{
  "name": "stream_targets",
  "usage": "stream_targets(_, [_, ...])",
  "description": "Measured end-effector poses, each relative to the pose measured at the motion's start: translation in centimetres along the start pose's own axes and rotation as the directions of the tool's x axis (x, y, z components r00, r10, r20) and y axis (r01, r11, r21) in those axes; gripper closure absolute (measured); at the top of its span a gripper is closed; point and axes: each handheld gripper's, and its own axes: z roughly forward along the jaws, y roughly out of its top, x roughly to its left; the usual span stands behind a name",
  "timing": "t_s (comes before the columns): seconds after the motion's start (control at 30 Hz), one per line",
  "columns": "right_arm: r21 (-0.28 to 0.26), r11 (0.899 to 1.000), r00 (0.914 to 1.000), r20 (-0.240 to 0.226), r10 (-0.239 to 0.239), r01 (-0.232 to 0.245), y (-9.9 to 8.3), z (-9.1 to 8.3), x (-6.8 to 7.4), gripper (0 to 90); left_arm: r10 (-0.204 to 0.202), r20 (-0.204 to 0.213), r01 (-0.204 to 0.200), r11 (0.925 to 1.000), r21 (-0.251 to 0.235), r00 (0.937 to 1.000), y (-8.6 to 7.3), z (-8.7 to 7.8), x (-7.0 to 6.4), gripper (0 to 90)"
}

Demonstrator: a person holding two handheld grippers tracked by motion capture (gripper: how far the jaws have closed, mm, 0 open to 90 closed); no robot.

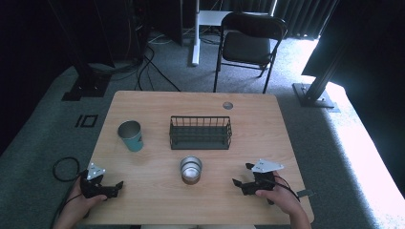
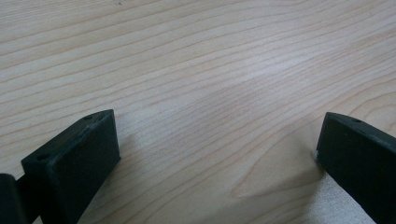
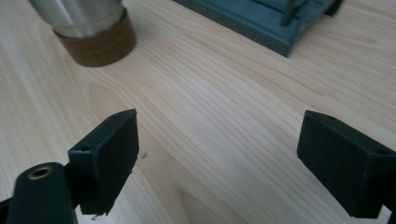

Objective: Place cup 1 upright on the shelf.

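Nearest me, at the table's (image 1: 157, 102) near edge, are my two hand-held grippers, and I'll place everything against the steel cup with the brown base (image 1: 191, 170) standing between them. Far to its left, the left gripper (image 1: 111, 188) rests low on the wood, jaws spread wide with nothing but bare grain between them in its own view (image 2: 219, 154). Behind the steel cup and to its left stands a teal cup (image 1: 131, 135), upright, well apart from both tools. Straight behind the steel cup sits the wire basket (image 1: 200, 132), its long axis running left to right across the table. To the steel cup's right, the right gripper (image 1: 242, 174) is also spread and empty, jaws aimed toward it; in its view the cup (image 3: 93, 28) stands ahead and to the left. I judge the right gripper nearer, so that hand should take it.
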Motion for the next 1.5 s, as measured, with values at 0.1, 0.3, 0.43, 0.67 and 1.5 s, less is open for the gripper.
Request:
stream_targets(0.1, [0.000, 1.000, 0.9998, -0.014, -0.011, 0.011, 0.4, 0.4, 0.4, 12.5, 0.000, 0.000, 0.000, 1.0000, 0.000, 1.0000, 0.0, 0.0, 0.0, 0.2])
stream_targets(0.3, [-0.009, 0.999, 0.9983, -0.049, -0.031, 0.031, 1.1, 1.2, 1.2, 12.5, -0.002, 0.000, 0.002, 1.0000, -0.002, 1.0000, 0.0, 0.0, 0.0, 0.2])
stream_targets(0.43, [-0.004, 0.999, 0.9970, -0.068, -0.038, 0.038, 1.5, 1.9, 1.7, 12.3, -0.002, 0.000, 0.002, 1.0000, -0.002, 1.0000, 0.0, 0.0, 0.0, 0.3])
stream_targets(0.67, [-0.011, 0.998, 0.9925, -0.101, -0.069, 0.069, 2.4, 2.8, 2.6, 12.3, -0.002, 0.000, 0.002, 1.0000, -0.002, 1.0000, 0.0, 0.0, 0.0, 0.2])
stream_targets(1.5, [-0.069, 0.987, 0.9694, -0.191, -0.154, 0.143, 6.0, 5.4, 5.5, 12.0, -0.002, 0.000, 0.002, 1.0000, -0.002, 1.0000, 0.0, 0.0, 0.0, 0.3])
